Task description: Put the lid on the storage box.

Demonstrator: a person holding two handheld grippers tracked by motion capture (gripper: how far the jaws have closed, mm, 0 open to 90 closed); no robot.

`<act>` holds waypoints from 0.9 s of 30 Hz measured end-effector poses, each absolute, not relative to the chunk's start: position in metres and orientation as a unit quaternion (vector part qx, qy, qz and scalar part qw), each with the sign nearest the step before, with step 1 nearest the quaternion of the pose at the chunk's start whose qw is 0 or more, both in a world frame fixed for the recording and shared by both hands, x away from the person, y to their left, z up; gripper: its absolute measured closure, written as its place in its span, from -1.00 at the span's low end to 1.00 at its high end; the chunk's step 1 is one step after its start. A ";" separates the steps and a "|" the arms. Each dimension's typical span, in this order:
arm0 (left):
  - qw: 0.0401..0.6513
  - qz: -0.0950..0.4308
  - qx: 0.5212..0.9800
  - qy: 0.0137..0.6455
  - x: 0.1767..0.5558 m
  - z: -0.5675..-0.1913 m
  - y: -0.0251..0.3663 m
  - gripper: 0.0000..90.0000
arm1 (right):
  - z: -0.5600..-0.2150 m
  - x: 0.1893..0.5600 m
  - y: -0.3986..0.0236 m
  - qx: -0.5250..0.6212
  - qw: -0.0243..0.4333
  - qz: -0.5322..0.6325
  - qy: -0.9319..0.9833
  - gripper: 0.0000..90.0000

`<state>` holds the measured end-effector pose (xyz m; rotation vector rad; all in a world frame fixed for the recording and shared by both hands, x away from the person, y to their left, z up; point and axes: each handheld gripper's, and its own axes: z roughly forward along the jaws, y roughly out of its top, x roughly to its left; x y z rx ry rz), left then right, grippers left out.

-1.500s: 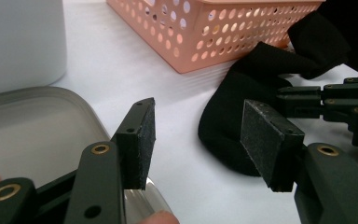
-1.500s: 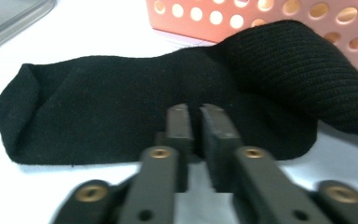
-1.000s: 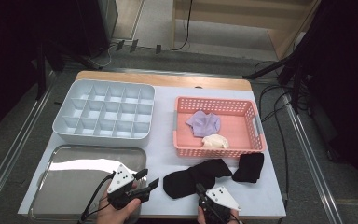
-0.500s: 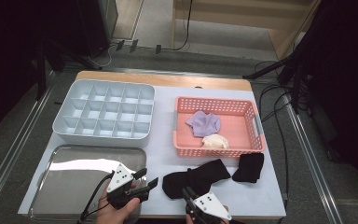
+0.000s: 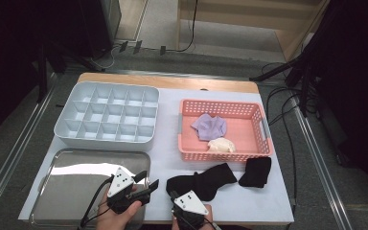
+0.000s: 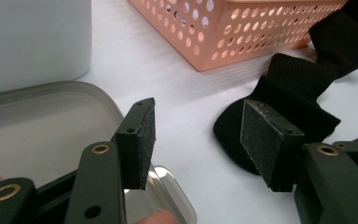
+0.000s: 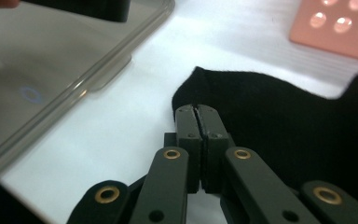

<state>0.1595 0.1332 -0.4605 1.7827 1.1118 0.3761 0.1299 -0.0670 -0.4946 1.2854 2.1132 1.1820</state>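
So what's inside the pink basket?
In the pink basket lie a crumpled lavender cloth and a cream cloth. Whatever is beneath them is covered.

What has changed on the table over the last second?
The right gripper, shut, slid left along the near edge to the toe of the long black sock; the frames don't show a pinch. The left gripper, open, both socks and the basket stayed put.
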 end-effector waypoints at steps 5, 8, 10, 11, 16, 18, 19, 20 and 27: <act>0.487 0.144 0.722 0.470 0.161 -0.460 0.134 -0.01 | -0.490 0.142 -0.051 0.481 0.179 0.447 0.733 1.00; 0.486 0.141 0.720 0.475 0.163 -0.462 0.134 0.06 | -0.484 0.145 -0.049 0.471 0.154 0.473 0.728 0.80; 0.483 0.132 0.721 0.479 0.165 -0.464 0.131 0.09 | -0.478 0.143 -0.060 0.460 0.155 0.482 0.729 0.72; 0.476 0.137 0.723 0.482 0.165 -0.466 0.128 0.09 | -0.474 0.142 -0.070 0.459 0.165 0.481 0.728 0.70; 0.442 0.149 0.736 0.490 0.168 -0.472 0.117 0.12 | -0.463 0.141 -0.131 0.480 0.221 0.465 0.710 0.65; 0.427 0.150 0.748 0.485 0.168 -0.474 0.113 0.17 | -0.465 0.143 -0.154 0.489 0.249 0.452 0.703 0.62; 0.424 0.144 0.752 0.484 0.168 -0.474 0.110 0.19 | -0.467 0.144 -0.166 0.495 0.262 0.446 0.698 0.58; 0.421 0.144 0.755 0.482 0.168 -0.474 0.108 0.21 | -0.470 0.146 -0.179 0.502 0.273 0.437 0.695 0.57; 0.375 0.162 0.782 0.472 0.168 -0.475 0.083 0.29 | -0.482 0.164 -0.225 0.543 0.269 0.416 0.678 0.41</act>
